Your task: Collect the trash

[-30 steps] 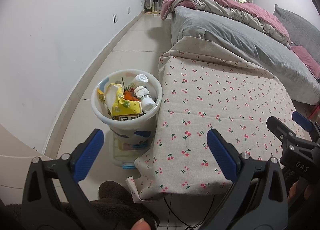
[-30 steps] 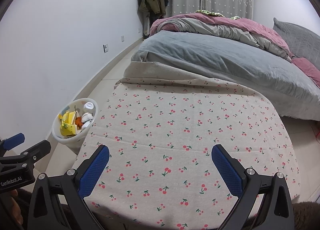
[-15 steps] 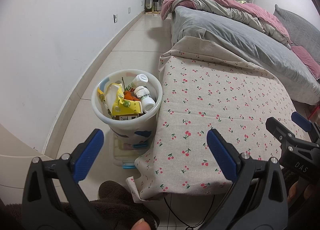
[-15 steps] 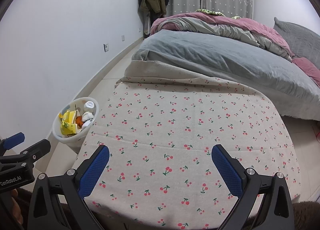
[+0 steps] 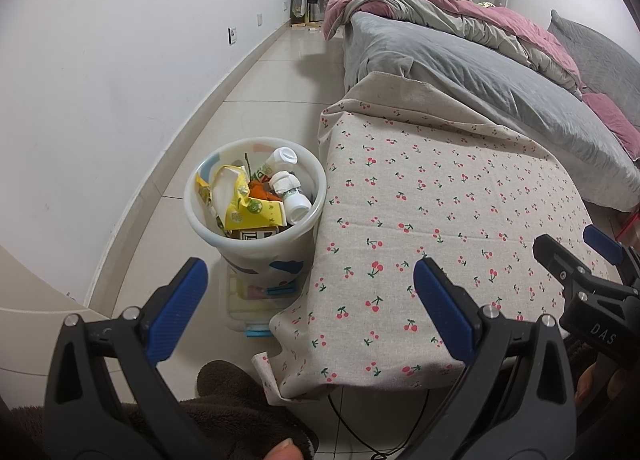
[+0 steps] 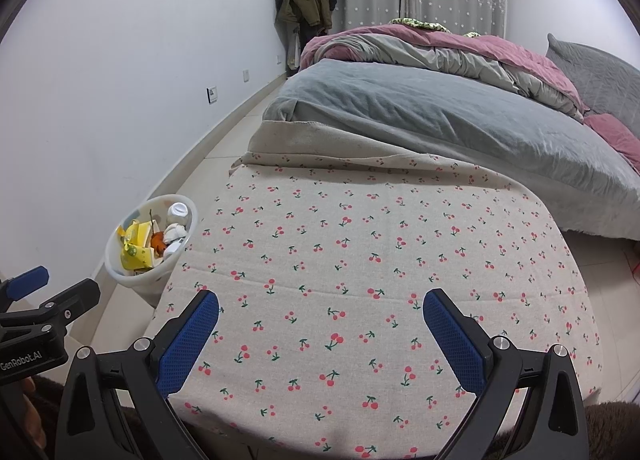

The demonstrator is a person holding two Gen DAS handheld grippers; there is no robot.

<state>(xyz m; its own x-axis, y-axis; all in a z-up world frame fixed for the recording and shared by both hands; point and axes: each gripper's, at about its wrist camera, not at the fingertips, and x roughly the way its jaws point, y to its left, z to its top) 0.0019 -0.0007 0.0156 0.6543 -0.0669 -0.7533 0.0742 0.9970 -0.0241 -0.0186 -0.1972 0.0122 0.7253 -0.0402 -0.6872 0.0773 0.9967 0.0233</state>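
Almost nothing has moved in the last second. Your right hand-held gripper (image 5: pixel 568 256) has slid just a tiny bit to the left, as the left camera sees it. The right camera's picture has barely shifted.

Matt woven beige cherry-print tablecloth (image 6: pixel 372 244); smooth translucent white plastic waste bin (image 5: pixel 208 216) at left, holding crumpled yellow paper packaging (image 5: pixel 244 212); glossy pale floor tiles (image 5: pixel 264 84); far off, soft velvety grey bedspread (image 6: pixel 420 116); textured blue rubber finger pads (image 6: pixel 188 340).
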